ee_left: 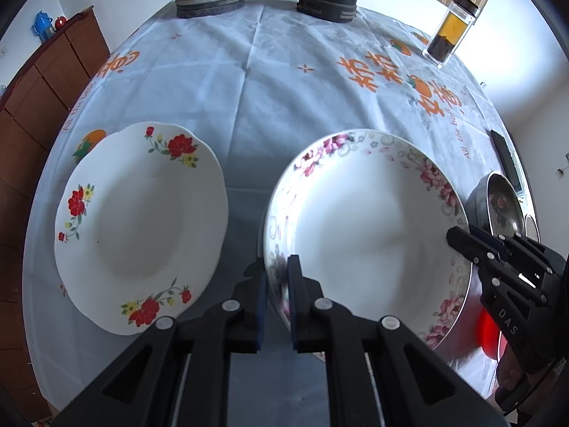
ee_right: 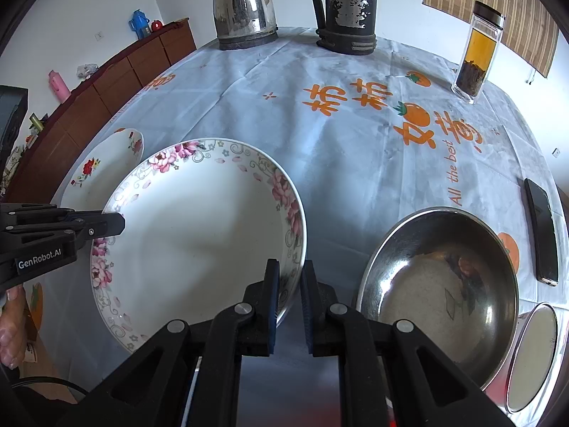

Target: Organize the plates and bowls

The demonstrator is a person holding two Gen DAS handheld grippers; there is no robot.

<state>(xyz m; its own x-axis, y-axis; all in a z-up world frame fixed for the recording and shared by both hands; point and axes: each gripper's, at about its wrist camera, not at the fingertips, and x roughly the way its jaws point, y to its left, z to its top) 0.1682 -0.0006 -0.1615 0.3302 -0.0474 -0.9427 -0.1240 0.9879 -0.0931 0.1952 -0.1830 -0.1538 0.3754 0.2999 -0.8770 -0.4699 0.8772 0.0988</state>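
Tablecloth (ee_right: 320, 149) reads "All the best"; hand-held gripper (ee_right: 106, 223), "GenRobot.AI".

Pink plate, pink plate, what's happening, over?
Both grippers, left and right, shut on pink plate rim, opposite sides. Red-flower plate to its left, steel bowl to its right. Nothing blocking.

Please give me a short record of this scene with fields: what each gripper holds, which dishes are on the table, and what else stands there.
left gripper: shut on the left rim of the pink-flowered white plate
right gripper: shut on the same plate's right rim
other dishes: red-flowered white plate on its left, apart; round steel bowl on its right
table: light blue cloth with orange print
far edge: steel kettle, black jug, glass tea bottle
right edge: black phone
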